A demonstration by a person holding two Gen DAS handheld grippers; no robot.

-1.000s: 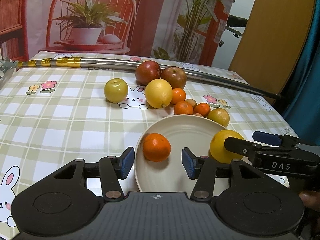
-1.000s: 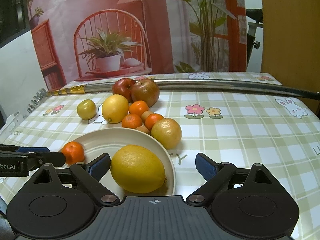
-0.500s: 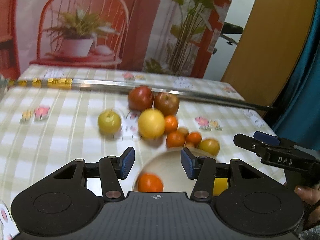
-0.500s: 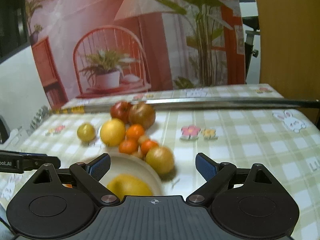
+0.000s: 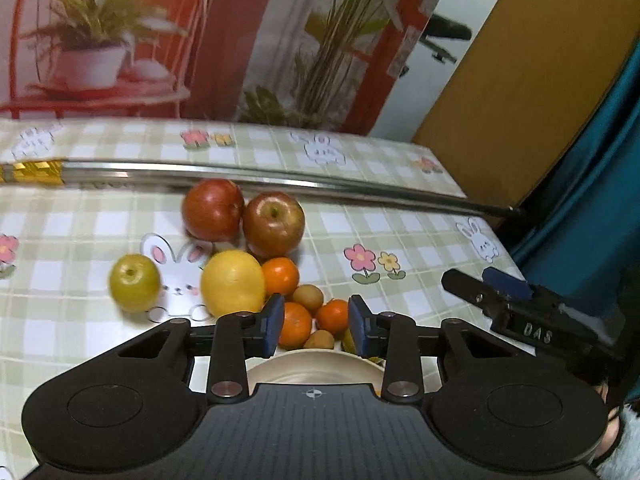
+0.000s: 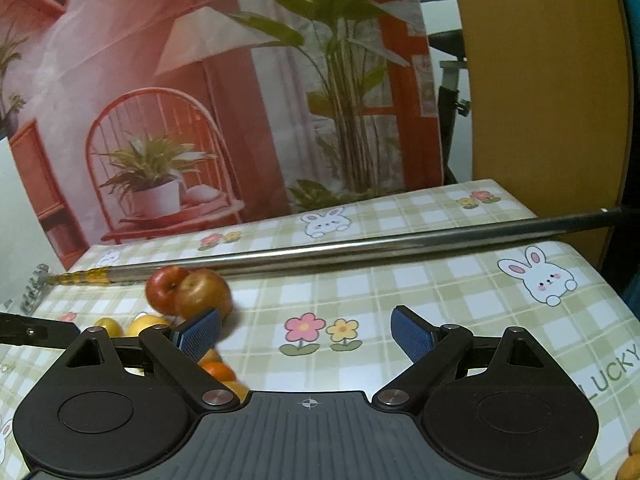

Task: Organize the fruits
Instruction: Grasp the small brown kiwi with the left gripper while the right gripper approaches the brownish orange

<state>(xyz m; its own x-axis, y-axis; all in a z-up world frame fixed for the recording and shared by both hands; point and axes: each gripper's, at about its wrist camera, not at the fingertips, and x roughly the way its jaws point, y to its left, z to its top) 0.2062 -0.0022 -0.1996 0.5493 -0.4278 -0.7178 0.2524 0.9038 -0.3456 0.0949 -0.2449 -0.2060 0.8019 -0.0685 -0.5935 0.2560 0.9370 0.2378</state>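
Left wrist view: the left gripper (image 5: pixel 316 324) is held partly open with nothing gripped, above the plate (image 5: pixel 312 368) rim. Just beyond, oranges (image 5: pixel 294 324), a lemon (image 5: pixel 233 283), two apples (image 5: pixel 273 224) and a green fruit (image 5: pixel 134 282) are clustered on the tablecloth (image 5: pixel 420 248). The right gripper (image 6: pixel 306 334) is seen wide open and empty.

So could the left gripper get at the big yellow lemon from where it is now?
Probably yes. The left gripper is open and holds nothing, and the lemon lies just ahead, left of its fingers. A small orange touches its right side, so that finger may nudge it.
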